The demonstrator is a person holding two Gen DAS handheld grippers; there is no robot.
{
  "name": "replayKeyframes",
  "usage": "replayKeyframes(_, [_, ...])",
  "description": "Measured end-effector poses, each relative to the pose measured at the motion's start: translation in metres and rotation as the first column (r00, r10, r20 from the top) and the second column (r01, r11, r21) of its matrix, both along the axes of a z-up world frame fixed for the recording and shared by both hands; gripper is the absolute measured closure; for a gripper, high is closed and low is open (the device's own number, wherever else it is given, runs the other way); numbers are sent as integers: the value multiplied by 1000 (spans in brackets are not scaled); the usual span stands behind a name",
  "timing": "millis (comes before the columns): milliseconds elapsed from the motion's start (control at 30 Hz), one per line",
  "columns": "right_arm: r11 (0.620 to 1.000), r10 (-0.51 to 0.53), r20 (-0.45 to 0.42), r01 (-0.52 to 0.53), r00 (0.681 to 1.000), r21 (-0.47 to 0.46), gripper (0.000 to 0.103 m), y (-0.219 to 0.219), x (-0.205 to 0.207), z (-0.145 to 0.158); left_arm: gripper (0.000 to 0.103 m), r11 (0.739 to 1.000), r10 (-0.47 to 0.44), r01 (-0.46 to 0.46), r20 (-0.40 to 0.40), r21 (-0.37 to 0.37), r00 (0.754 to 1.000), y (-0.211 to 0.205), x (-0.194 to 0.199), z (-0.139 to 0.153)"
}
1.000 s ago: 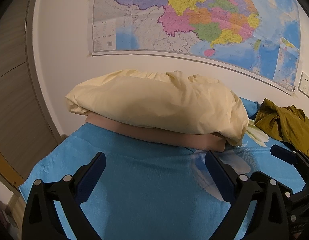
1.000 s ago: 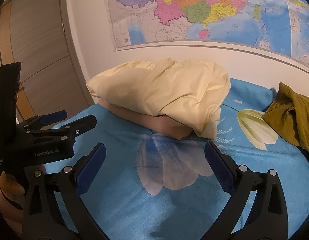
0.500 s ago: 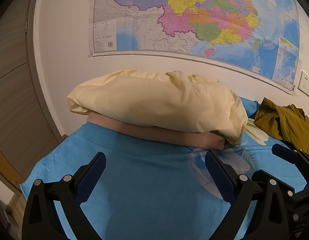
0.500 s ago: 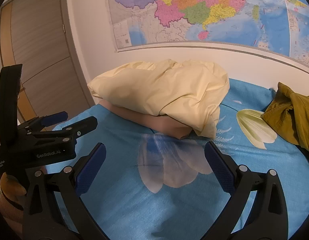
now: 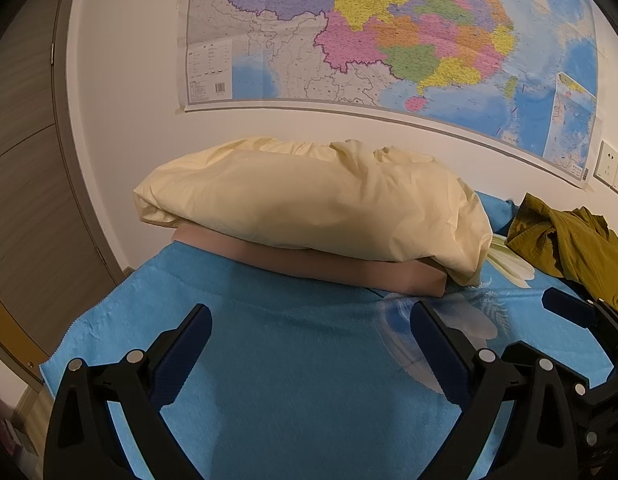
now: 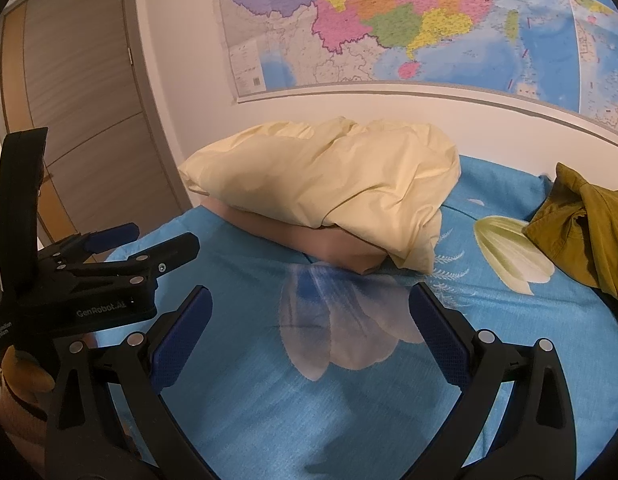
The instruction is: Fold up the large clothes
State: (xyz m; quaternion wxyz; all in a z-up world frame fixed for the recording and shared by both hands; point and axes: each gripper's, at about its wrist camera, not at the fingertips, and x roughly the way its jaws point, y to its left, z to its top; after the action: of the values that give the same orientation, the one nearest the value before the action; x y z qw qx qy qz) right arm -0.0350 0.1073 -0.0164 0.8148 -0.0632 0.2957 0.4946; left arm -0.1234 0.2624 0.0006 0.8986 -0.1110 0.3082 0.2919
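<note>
**Reaching for the olive garment, both hands empty**

We judge the step in hand to be the first reach: nothing is grasped yet. Ahead of both tools the bed (image 5: 293, 364) stretches out under its blue floral cover. Straight ahead of the left hand-held gripper (image 5: 309, 344) sits the yellow pillow (image 5: 309, 204) on a tan pillow (image 5: 349, 272). The olive garment (image 6: 589, 232), the thing to fold, lies crumpled far to the right of the right hand-held gripper (image 6: 311, 324), well apart from the pillows.

Both hand-held grippers stand wide and hold nothing. To do this well, we would swing right, find a collar or hem edge instead of pinching the bunched middle, then carry the cloth to the bare stretch of bed in front of us and spread it flat before any fold.

Counted, largest first: one bed, one wall map (image 5: 389, 32), two pillows, one olive garment, two hand-held grippers.
</note>
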Motion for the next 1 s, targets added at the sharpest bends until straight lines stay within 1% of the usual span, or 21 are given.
replayKeyframes(1000, [1000,-1,-4,1,1000,-3,6,0,4,0,7,1000,-1,1,-8,-15,1000,0,-1,-6])
